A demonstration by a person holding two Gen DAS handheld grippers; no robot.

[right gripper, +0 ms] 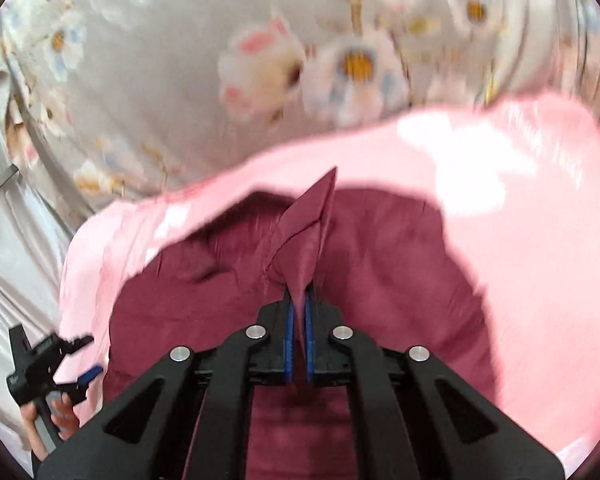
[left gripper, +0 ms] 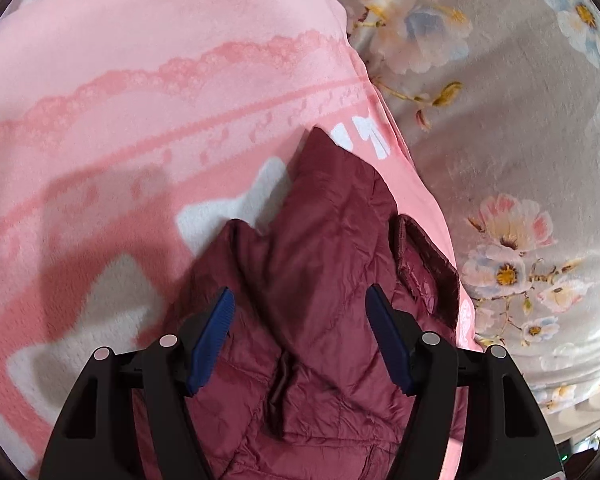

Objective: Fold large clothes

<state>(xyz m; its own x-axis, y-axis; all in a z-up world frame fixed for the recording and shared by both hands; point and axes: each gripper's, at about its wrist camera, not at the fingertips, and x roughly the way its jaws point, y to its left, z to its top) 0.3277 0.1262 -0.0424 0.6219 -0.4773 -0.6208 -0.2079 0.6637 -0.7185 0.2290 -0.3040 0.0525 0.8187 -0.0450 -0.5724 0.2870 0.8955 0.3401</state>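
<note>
A maroon quilted jacket (left gripper: pixel 320 280) lies crumpled on a pink blanket (left gripper: pixel 120 120). In the left wrist view my left gripper (left gripper: pixel 300 312) hovers just above the jacket, its blue pads wide apart and pressing on nothing. In the right wrist view my right gripper (right gripper: pixel 298 312) is shut on a fold of the maroon jacket (right gripper: pixel 380 272); a peak of cloth (right gripper: pixel 316 216) stands up from between its blue pads. The left gripper (right gripper: pixel 48 360) also shows at the lower left of that view, held by a hand, beside the jacket's edge.
The pink blanket (right gripper: pixel 520 240) with white patches lies on a grey bedspread (left gripper: pixel 500 120) printed with flowers, which also fills the far part of the right wrist view (right gripper: pixel 220 60). Pale cloth (right gripper: pixel 12 240) hangs at the left.
</note>
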